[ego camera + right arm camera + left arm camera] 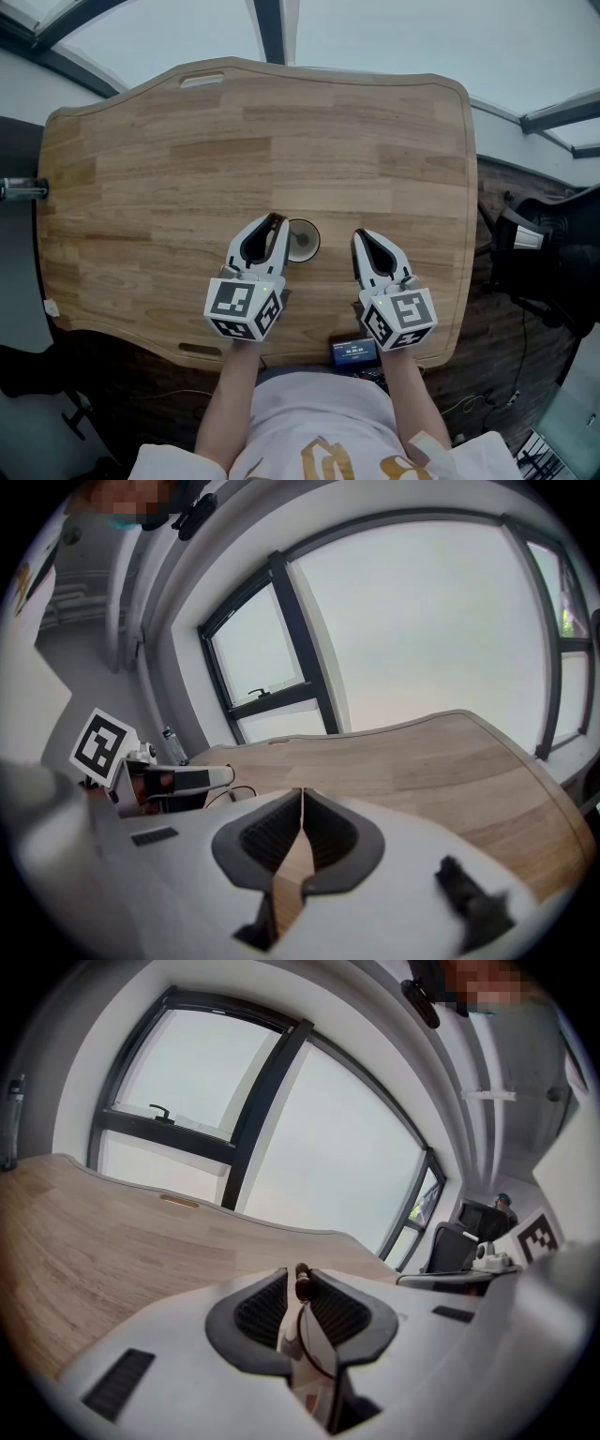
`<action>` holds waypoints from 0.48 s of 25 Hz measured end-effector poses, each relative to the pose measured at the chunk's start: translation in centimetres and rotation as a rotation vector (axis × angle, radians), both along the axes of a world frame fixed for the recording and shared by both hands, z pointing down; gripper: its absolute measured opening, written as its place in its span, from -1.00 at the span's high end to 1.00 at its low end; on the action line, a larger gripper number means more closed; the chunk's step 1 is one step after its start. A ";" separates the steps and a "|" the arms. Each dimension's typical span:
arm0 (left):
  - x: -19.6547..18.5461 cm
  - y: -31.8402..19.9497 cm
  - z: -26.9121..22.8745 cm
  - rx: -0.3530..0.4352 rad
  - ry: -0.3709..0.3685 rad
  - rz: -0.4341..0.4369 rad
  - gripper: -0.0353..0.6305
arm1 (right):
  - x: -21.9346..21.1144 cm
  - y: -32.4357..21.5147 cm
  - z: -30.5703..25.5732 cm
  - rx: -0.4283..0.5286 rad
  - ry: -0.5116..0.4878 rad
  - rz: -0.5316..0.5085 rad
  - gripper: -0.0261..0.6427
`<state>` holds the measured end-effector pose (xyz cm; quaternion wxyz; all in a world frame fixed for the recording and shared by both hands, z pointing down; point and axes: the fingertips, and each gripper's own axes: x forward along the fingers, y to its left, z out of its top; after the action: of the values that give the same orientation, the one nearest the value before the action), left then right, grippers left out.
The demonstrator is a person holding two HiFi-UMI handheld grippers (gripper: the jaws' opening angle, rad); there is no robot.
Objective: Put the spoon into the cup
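Left claw (298,1276) loosely flanks the spoon (300,1289) handle rising from the cup (316,240).

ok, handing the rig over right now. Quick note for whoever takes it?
- The left tongs stand at a narrow gap with the spoon handle's tip between them. I can't tell whether the pads press on it.
- The right tongs are shut and empty, to the right of the cup.
- The cup is upright on the table, beside the left tongs' tips.
- Done: the spoon appears to run down into the cup, though that isn't certain.
- Left: confirm the spoon sits in the cup, let go, then back off.
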<state>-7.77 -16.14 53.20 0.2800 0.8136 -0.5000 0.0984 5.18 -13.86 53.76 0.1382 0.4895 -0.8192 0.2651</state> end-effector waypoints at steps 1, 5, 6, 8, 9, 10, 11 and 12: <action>-0.1 0.0 -0.1 0.004 0.000 -0.001 0.70 | 0.0 0.0 0.0 0.001 0.001 0.000 0.83; -0.3 -0.2 -0.6 0.028 0.010 -0.004 0.56 | -0.2 0.1 -0.2 0.004 0.002 -0.001 0.83; -0.3 -0.3 -0.7 0.030 0.011 -0.006 0.53 | -0.2 0.1 -0.2 0.004 0.002 -0.001 0.83; -0.4 -0.3 -0.7 0.032 0.010 -0.009 0.50 | -0.2 0.1 -0.3 0.006 0.001 0.000 0.83; -0.5 -0.3 -0.8 0.032 0.011 -0.009 0.50 | -0.3 0.1 -0.4 0.008 0.000 0.000 0.83; -0.5 -0.2 -0.8 0.033 0.011 -0.010 0.50 | -0.3 0.2 -0.4 0.009 -0.001 0.000 0.83; -0.5 -0.2 -0.9 0.034 0.012 -0.009 0.50 | -0.3 0.2 -0.5 0.010 -0.001 0.000 0.83; -0.5 -0.1 -0.9 0.036 0.012 -0.009 0.50 | -0.3 0.3 -0.5 0.011 -0.001 0.000 0.83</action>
<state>-8.28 -16.25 52.25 0.2687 0.8168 -0.5036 0.0835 4.89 -13.57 53.27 0.1348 0.4903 -0.8206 0.2609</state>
